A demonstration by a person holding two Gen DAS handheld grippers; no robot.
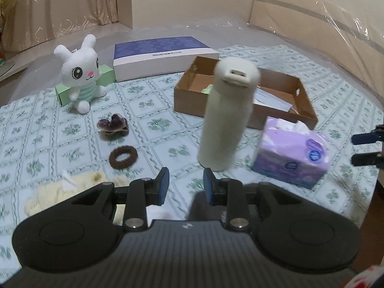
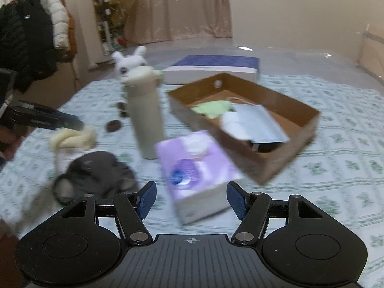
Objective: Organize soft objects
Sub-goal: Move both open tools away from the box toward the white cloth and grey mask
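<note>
The brown cardboard box (image 2: 283,139) sits open so soft things can go in. Both the left gripper (image 1: 185,186) and right gripper (image 2: 190,200) are apart, holding nothing (the purple tissue pack (image 2: 194,172) waits near).

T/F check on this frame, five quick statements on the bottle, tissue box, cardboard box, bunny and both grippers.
1. The cream bottle stands upright on the patterned cloth. True.
2. The purple tissue box lies inside the cardboard box. False: it sits on the cloth beside it.
3. The left gripper holds the brown hair tie. False: nothing is between its fingers; the tie lies on the cloth.
4. The cardboard box already holds a face mask. True.
5. The white bunny plush lies flat. False: it sits upright against a green box.
6. The right gripper is open. True.
</note>
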